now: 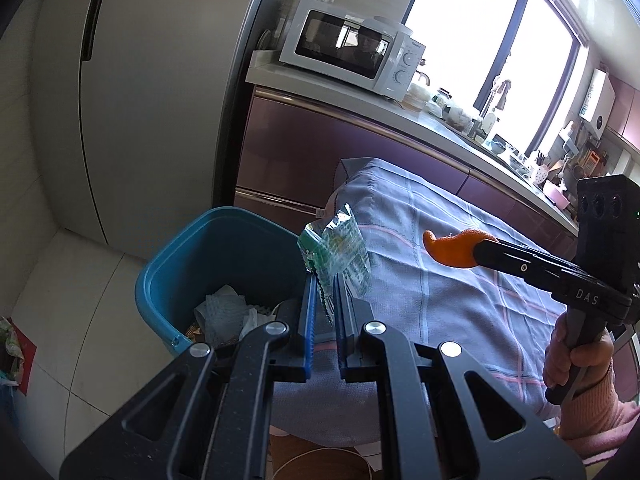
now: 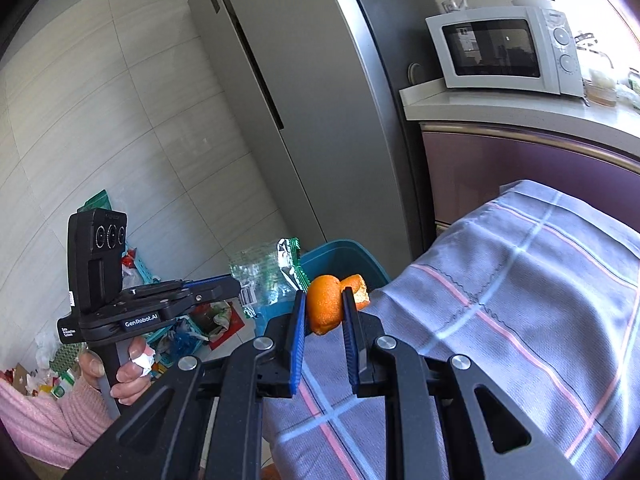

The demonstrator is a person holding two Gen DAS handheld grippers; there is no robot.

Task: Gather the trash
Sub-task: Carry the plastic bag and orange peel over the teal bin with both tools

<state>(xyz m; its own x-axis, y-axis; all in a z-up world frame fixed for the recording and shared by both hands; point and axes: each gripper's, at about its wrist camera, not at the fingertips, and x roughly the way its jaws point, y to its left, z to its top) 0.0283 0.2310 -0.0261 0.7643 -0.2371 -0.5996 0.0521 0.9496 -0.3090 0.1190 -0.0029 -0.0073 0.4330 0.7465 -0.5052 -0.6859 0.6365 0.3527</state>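
Observation:
My left gripper [image 1: 323, 280] is shut on a crinkled clear-and-green plastic wrapper [image 1: 340, 250], held just over the near right rim of the blue trash bin [image 1: 192, 256]. White tissue and scraps lie inside the bin. In the right wrist view the same wrapper [image 2: 268, 272] hangs at the left gripper's tips, in front of the bin [image 2: 348, 258]. My right gripper [image 2: 324, 300] is shut on a piece of orange peel [image 2: 324, 304], above the table's edge near the bin. The left wrist view shows that peel [image 1: 452, 246] sticking out over the cloth.
A table under a grey-blue checked cloth [image 2: 520, 300] fills the right side. A tall grey fridge [image 2: 304, 100] stands behind the bin, and a microwave [image 2: 504, 48] sits on the counter. Bags and loose packaging [image 2: 180, 320] litter the floor at the left wall.

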